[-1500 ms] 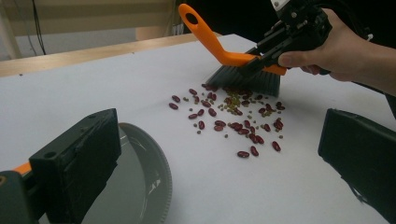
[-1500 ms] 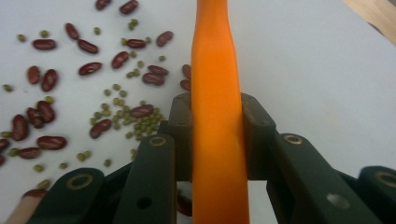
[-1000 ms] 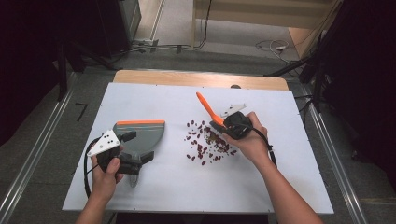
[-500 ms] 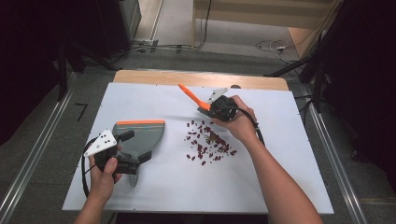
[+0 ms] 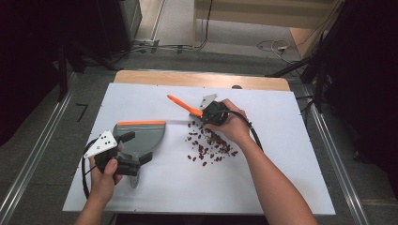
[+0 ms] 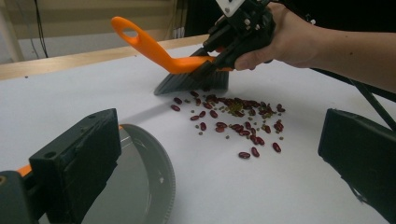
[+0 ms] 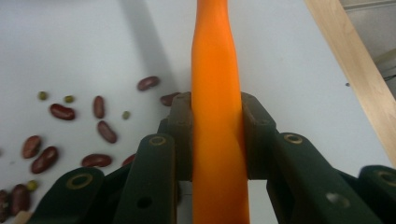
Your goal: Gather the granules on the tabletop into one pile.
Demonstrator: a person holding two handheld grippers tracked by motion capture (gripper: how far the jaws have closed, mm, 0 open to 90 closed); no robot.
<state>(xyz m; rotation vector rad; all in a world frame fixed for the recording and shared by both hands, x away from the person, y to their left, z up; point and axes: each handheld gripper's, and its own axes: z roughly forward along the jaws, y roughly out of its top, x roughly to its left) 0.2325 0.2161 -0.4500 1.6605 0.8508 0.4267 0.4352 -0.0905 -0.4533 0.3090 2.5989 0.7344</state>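
My right gripper (image 5: 206, 112) is shut on the orange handle of a small brush (image 5: 182, 104), at the far side of a scatter of red beans (image 5: 209, 146) on the white table. In the right gripper view the handle (image 7: 217, 56) is pinched between the jaws of that gripper (image 7: 217, 109). The dark bristles (image 6: 191, 81) touch the table just behind the beans (image 6: 233, 119). My left gripper (image 5: 137, 148) stands open beside a grey dustpan with an orange lip (image 5: 141, 133). In the left gripper view the pan's curved rim (image 6: 161, 172) lies by the left jaw, apart from the right jaw.
The white tabletop (image 5: 281, 154) has bare room right of and in front of the beans. A wooden strip (image 5: 202, 79) runs along its far edge. Metal rails (image 5: 28, 164) flank the table, and cables lie on the floor (image 5: 187, 47) beyond.
My right gripper has carried the brush to the left and farther back, past the far edge of the beans, and the handle now points more to the left. The left hand and dustpan kept still.
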